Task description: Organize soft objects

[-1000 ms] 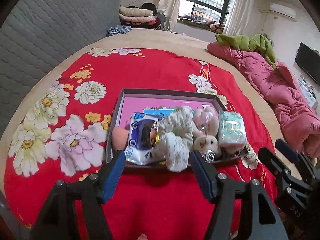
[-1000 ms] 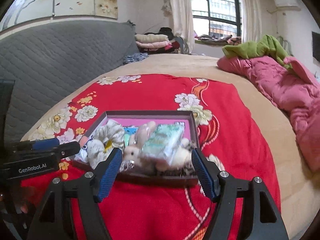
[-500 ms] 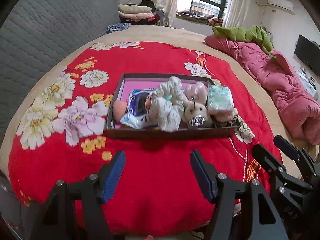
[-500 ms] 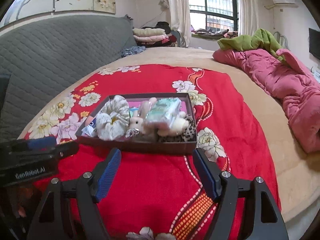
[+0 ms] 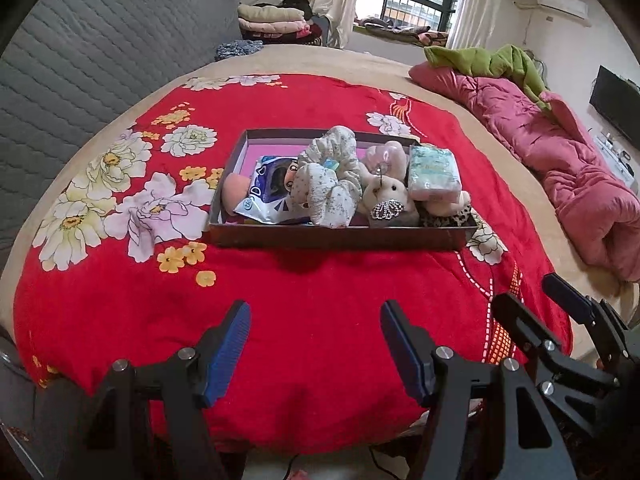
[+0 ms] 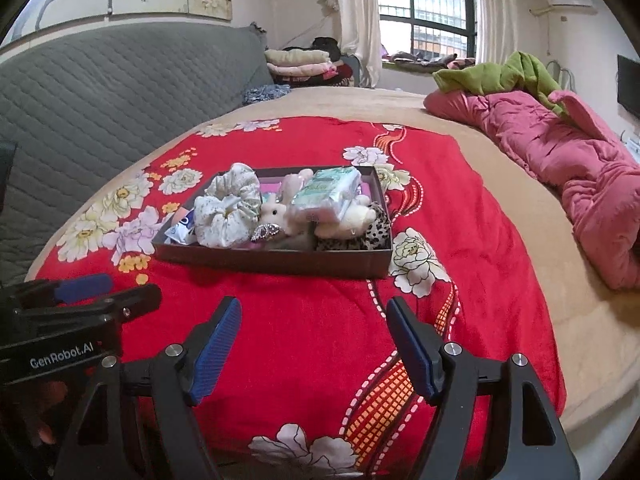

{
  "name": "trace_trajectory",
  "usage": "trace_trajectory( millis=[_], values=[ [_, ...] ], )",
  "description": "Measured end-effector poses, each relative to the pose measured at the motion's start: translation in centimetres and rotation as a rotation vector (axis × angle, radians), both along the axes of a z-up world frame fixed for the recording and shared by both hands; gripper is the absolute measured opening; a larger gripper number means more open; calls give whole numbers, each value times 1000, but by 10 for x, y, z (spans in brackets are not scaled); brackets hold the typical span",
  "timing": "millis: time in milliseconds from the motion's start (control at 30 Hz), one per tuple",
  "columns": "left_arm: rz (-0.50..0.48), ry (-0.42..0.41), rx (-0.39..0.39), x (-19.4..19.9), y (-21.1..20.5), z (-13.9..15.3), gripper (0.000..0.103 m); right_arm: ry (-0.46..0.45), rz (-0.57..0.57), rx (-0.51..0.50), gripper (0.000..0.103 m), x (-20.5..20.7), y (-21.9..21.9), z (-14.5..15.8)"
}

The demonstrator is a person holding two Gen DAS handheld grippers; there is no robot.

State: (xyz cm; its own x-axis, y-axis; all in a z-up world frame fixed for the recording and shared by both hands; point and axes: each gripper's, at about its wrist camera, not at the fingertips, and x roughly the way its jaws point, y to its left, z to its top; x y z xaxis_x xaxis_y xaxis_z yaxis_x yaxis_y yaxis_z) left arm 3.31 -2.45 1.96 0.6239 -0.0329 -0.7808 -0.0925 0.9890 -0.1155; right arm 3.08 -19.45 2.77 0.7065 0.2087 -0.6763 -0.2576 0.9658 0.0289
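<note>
A shallow dark box point(image 5: 340, 238) point(image 6: 272, 262) with a pink inside sits on the red flowered blanket point(image 5: 304, 292). Soft things fill it: a pale floral scrunchie point(image 5: 328, 184) point(image 6: 228, 212), a white plush rabbit point(image 5: 386, 198) point(image 6: 274, 214), a tissue pack point(image 5: 434, 174) point(image 6: 326, 196), a blue-and-white packet point(image 5: 270, 192), a peach ball point(image 5: 234, 192) and a leopard-print piece point(image 6: 360, 238). My left gripper point(image 5: 314, 314) hangs open over the blanket's near edge, well short of the box, nothing between its fingers. My right gripper point(image 6: 314, 308) is open too, empty, in front of the box.
A grey quilted headboard point(image 5: 92, 64) runs along the left. A pink quilt point(image 5: 560, 160) with a green garment point(image 5: 488, 60) lies at the right on the tan bedspread point(image 6: 512, 216). Folded clothes point(image 6: 300, 64) are stacked by the window. The bed's near edge drops off just below the grippers.
Both grippers have drawn back from the box toward the bed's near edge, so the box looks smaller and farther. Their jaws stayed open and the box's contents have not shifted.
</note>
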Motion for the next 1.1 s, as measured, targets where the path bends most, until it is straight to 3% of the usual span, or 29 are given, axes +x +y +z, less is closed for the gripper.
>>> trace_trajectory(
  millis=[1100],
  values=[
    [17, 57, 26, 9, -1, -21, 67, 34, 3, -5, 76, 8, 6, -21]
  ],
)
